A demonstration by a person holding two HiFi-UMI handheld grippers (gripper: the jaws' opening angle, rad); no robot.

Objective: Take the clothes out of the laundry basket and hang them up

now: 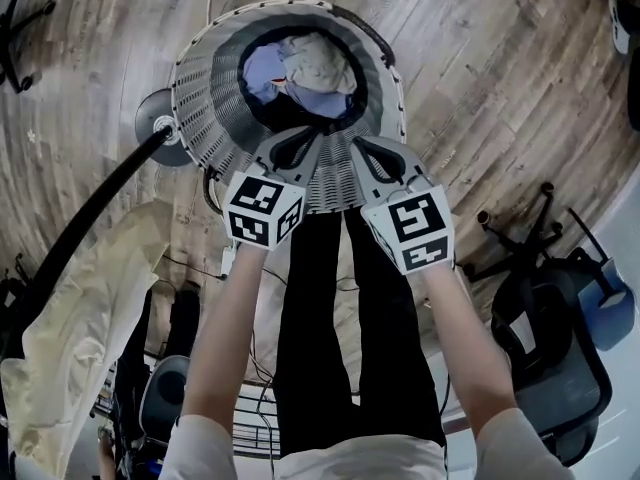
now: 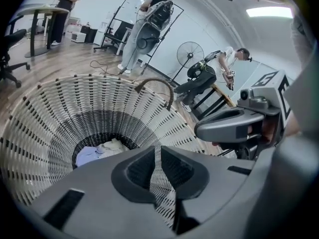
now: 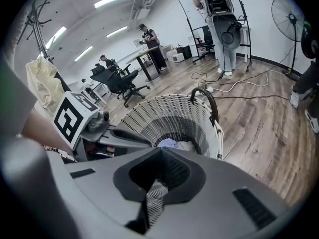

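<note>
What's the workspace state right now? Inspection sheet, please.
Surface: wood floor.
Job's things: white basket upright, clothes at its bottom; beige garment on the rack.
Clutter: nothing seen.
Grippers: left gripper and right gripper shut, empty, over the basket's near rim.
Cables: loose cables on the floor beyond the basket.
Surroundings: office chair, fan, people at desks.
</note>
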